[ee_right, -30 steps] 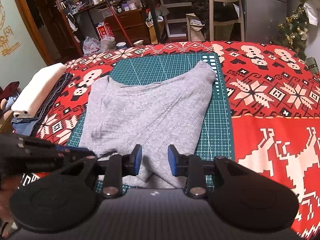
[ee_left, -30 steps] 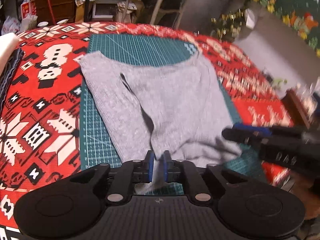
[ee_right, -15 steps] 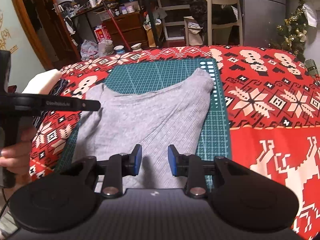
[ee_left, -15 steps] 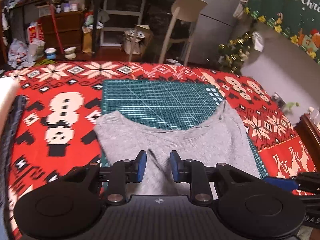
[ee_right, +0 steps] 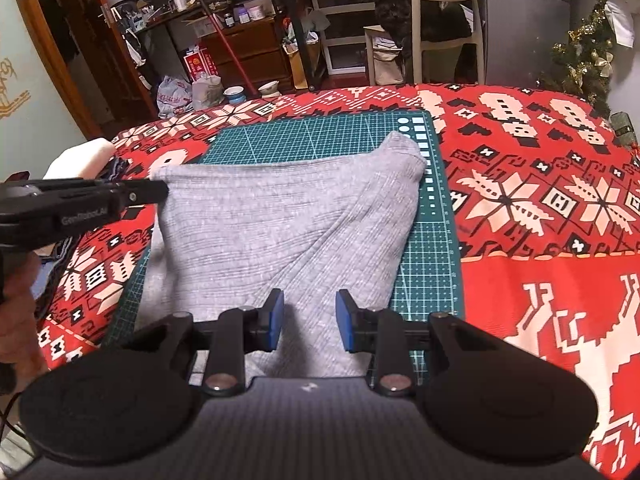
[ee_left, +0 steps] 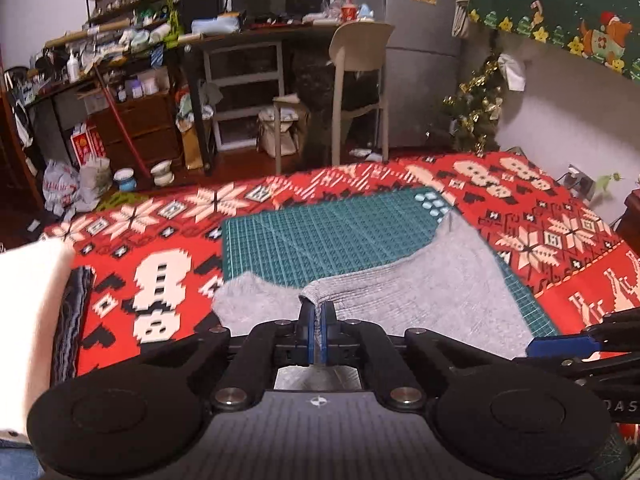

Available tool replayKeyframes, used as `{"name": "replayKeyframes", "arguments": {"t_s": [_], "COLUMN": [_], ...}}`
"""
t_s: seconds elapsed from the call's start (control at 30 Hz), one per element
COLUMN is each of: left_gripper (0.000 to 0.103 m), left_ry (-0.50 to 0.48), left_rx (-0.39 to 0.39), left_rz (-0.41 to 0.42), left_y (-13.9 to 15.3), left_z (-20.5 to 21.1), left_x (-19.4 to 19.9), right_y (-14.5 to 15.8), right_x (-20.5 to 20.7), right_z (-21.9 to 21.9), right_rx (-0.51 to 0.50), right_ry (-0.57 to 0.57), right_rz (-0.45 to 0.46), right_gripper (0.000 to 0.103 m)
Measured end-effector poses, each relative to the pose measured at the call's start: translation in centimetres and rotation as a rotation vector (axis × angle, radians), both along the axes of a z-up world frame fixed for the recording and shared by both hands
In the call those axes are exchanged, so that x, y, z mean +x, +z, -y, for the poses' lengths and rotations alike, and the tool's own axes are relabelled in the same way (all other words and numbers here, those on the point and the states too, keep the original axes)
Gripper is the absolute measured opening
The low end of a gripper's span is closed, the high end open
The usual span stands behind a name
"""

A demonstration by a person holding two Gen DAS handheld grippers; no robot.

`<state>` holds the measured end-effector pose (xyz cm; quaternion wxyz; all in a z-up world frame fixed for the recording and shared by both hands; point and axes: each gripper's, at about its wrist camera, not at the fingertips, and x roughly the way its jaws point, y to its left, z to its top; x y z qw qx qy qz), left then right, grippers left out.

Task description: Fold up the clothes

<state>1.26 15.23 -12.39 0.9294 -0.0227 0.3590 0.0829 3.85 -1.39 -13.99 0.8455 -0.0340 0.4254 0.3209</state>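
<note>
Far left, on the red-and-white patterned cloth [ee_right: 560, 184] covering the bench: a stack of folded items, white one on top [ee_left: 28, 320], next to the green gridded cutting mat [ee_left: 320, 236].

Left gripper [ee_left: 318, 330]: blue pads nearly together, pinching a raised ridge of the grey ribbed knit garment [ee_right: 280, 220] at its upper-left edge. In the right wrist view this gripper comes in from the left side, tip touching the garment's far-left corner.

Garment lies on the mat, partly folded, roughly triangular; one diagonal fold runs from the far-right corner down toward the near edge. Far-right corner sits by the mat's printed squares.

Right gripper [ee_right: 310, 326]: pads wide apart, empty, hovering over the garment's near edge w/ fabric directly ahead & below, between the pads.

Key relation: held edge is on the left, free fabric extends to the right & toward the near side. So next fold prob. goes left-to-right across the long axis; left gripper already has the grip, right is nearer the loose bottom hem & likely needs to close there first.
</note>
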Motion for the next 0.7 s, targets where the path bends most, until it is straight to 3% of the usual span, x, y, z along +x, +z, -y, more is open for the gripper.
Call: {"name": "replayKeyframes", "arguments": {"t_s": [0.17,0.4,0.5,0.63,0.7], "left_gripper": [0.003,0.008,0.009,0.026,0.026], "left_ry": [0.041,0.050,0.054,0.065,0.075], "left_rx": [-0.026,-0.083,-0.125,-0.196,-0.246], "left_rz": [-0.083,-0.094,-0.082,-0.067,-0.081], "left_y": [-2.4,-2.7,-1.8,-0.7,-0.7], "left_z": [-1.5,-2.2,-2.5,-2.6,-2.5], "left_x": [1.3,1.2,0.2,-2.8,-4.6], "right_y": [-1.1,-1.8,-1.2,-0.5,-0.4], "right_x": [0.4,-0.2,-0.9,-1.8,-2.0], "right_z": [-0.3,-0.1,1.0,3.0,3.9], "right_rx": [-0.009,-0.042,-0.042,-0.038,-0.022], "right_ry": [0.001,0.029,0.029,-0.002,-0.016], "right_rz": [-0.014,0.002,0.003,-0.009,-0.037], "right_gripper": [0.030,0.029,0.029,0.029,0.029]}}
